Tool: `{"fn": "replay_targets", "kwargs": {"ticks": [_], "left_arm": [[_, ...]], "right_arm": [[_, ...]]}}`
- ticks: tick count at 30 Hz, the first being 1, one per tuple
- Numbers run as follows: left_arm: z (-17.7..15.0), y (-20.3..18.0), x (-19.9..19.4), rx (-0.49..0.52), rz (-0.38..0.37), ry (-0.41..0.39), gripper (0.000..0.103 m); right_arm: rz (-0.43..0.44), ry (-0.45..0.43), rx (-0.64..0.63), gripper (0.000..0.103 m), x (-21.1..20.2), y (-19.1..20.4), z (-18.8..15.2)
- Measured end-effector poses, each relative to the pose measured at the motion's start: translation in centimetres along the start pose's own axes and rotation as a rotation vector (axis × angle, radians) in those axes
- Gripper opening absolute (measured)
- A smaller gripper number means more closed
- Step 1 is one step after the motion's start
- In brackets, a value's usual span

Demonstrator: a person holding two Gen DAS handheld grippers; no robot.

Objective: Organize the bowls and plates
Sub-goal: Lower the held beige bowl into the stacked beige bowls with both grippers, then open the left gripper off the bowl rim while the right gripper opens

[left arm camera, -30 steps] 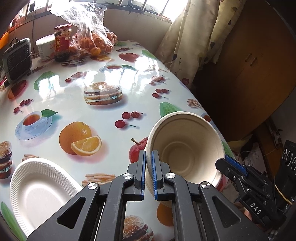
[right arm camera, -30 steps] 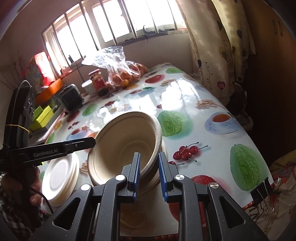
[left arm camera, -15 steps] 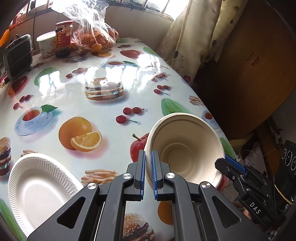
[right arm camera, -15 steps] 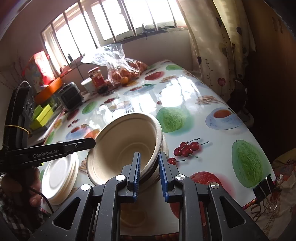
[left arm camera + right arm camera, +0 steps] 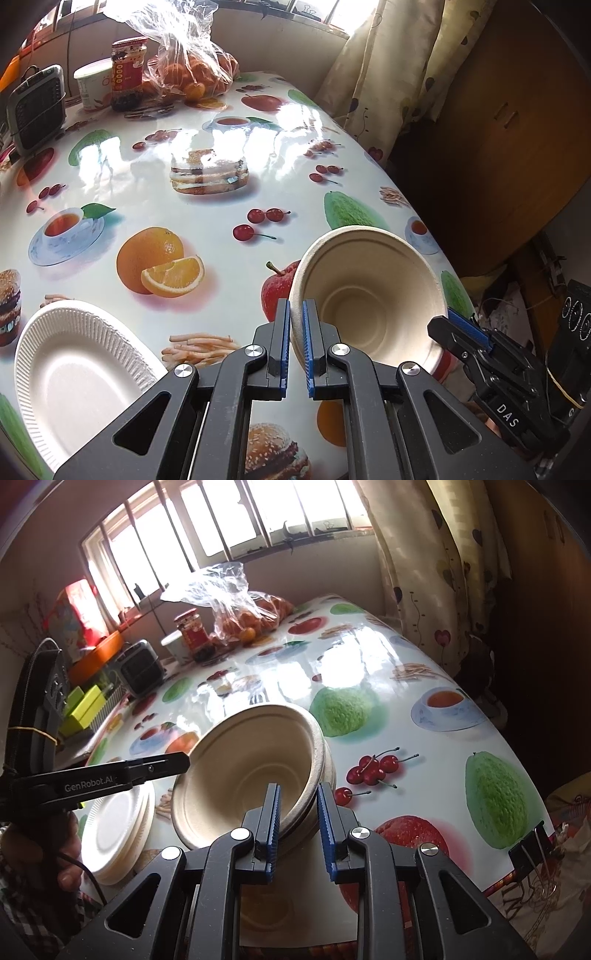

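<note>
Beige paper bowls (image 5: 369, 299), nested and tilted above the worktop (image 5: 207, 221) near its right edge; left gripper (image 5: 294, 325) jaws clamped on the left rim, right gripper (image 5: 297, 814) jaws clamped on the opposite rim. White plates (image 5: 118, 827) stacked left.

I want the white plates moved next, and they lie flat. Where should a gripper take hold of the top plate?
Take the paper plate by its ribbed rim, coming in low from the side. It lies flat on the table, so only the raised edge offers the fingers a pinch, one above, one beneath.
</note>
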State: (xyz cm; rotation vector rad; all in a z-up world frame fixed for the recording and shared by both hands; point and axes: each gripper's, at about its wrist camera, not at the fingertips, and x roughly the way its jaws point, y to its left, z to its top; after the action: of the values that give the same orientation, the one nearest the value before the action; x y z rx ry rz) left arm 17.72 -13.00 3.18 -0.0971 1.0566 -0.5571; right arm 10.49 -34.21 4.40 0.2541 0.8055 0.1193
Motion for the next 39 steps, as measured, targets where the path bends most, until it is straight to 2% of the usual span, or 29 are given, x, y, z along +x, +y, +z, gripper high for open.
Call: {"fn": "replay_targets", "kwargs": {"ticks": [39], "left_arm": [[0.02,-0.07,0.05,0.000,0.002,-0.001,0.007]], "right_arm": [[-0.011,0.006,0.006,0.021,0.15,-0.01,0.26]]}}
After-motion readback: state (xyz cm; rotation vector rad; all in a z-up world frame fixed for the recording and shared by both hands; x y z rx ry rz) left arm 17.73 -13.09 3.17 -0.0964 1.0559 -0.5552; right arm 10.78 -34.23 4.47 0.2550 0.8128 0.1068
